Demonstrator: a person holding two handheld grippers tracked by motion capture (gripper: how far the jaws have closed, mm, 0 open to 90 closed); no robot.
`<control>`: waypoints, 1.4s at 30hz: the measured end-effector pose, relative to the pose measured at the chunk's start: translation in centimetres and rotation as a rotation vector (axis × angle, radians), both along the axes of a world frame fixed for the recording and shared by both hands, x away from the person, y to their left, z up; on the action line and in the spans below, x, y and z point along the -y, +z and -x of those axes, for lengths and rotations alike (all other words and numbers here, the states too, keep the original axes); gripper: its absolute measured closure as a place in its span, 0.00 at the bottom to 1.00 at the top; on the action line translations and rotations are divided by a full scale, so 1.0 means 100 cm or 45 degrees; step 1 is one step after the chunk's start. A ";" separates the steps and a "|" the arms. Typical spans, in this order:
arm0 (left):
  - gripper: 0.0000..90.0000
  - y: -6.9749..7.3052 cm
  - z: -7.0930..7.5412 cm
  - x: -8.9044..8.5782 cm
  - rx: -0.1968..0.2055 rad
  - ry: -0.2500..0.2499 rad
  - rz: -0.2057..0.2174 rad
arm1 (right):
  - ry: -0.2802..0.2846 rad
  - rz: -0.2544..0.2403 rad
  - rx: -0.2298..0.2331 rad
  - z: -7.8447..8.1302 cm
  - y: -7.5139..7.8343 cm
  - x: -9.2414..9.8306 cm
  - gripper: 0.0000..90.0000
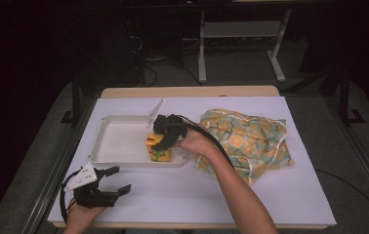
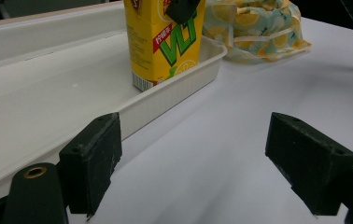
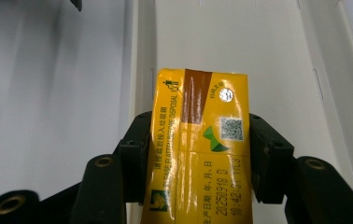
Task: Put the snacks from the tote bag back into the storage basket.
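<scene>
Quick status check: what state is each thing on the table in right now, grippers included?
Yellow drink carton: upright, standing in the tray's near right corner, sealed top.
White tray: flat on the table, holding the carton.
Patterned cloth bag: crumpled, lying right of the tray.
Right gripper: jaws on both sides of the carton, pads against it.
Left gripper: jaws wide apart, nothing between them, near the tray's front edge.

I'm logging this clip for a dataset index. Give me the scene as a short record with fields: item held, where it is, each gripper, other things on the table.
item: yellow drink carton
place: upright in the white tray, at its near right corner
right gripper: jaws either side of the carton, pads pressing on it
left gripper: jaws open, nothing between them, over the white table cover near the tray
other: patterned cloth bag, crumpled, right of the tray
</scene>
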State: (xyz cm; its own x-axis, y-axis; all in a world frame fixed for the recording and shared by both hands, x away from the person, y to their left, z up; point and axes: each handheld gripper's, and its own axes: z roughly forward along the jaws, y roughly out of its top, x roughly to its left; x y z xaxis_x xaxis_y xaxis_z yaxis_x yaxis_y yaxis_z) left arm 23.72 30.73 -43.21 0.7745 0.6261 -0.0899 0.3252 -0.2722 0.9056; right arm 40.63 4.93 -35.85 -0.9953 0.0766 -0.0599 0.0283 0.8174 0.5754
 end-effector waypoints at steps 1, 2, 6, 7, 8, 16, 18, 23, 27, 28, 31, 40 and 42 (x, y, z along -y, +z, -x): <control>0.20 0.000 0.000 0.000 0.000 -0.002 -0.003 | -0.001 -0.001 -0.002 0.000 0.000 0.000 0.54; 0.20 0.000 0.000 0.000 0.000 -0.003 -0.004 | 0.000 0.000 -0.003 0.000 0.000 0.000 0.54; 0.20 0.000 0.000 0.000 -0.001 -0.003 -0.001 | 0.002 -0.001 -0.012 0.001 0.000 0.000 0.53; 0.20 0.000 0.000 0.000 0.000 -0.002 -0.001 | 0.004 -0.002 -0.013 0.001 0.000 0.000 0.53; 0.20 0.000 0.000 0.000 0.000 -0.002 0.001 | 0.008 -0.003 -0.019 0.001 0.000 0.000 0.53; 0.20 0.000 0.000 0.000 0.001 -0.003 0.001 | 0.013 0.007 -0.020 0.003 0.000 -0.001 0.53; 0.20 0.000 0.000 0.000 -0.001 -0.003 0.000 | 0.014 0.008 -0.019 0.003 0.001 -0.001 0.53; 0.20 0.000 0.000 0.000 -0.001 -0.005 -0.001 | 0.007 0.009 -0.024 0.004 0.001 -0.001 0.52; 0.20 0.000 0.000 0.000 -0.001 -0.004 -0.003 | 0.001 0.006 -0.039 0.004 0.001 -0.001 0.48; 0.20 0.000 0.000 0.000 -0.001 -0.003 -0.002 | 0.003 0.003 -0.041 0.004 0.000 -0.001 0.47; 0.20 0.000 0.000 0.000 0.000 -0.004 -0.004 | -0.009 0.001 -0.056 0.005 0.002 0.000 0.44; 0.20 0.000 0.000 0.000 -0.003 -0.003 -0.006 | -0.043 -0.061 -0.073 0.006 0.014 0.011 0.39; 0.20 0.000 -0.001 0.000 0.000 -0.005 -0.009 | -0.044 -0.071 -0.081 0.006 0.015 0.013 0.38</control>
State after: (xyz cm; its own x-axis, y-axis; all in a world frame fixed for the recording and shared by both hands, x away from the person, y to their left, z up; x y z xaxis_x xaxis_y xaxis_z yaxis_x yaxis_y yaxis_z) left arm 23.78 30.74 -43.22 0.7771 0.6236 -0.0858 0.3244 -0.2799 0.9036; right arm 40.02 3.61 -34.32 -0.9936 0.1128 0.0084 0.0940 0.7818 0.6164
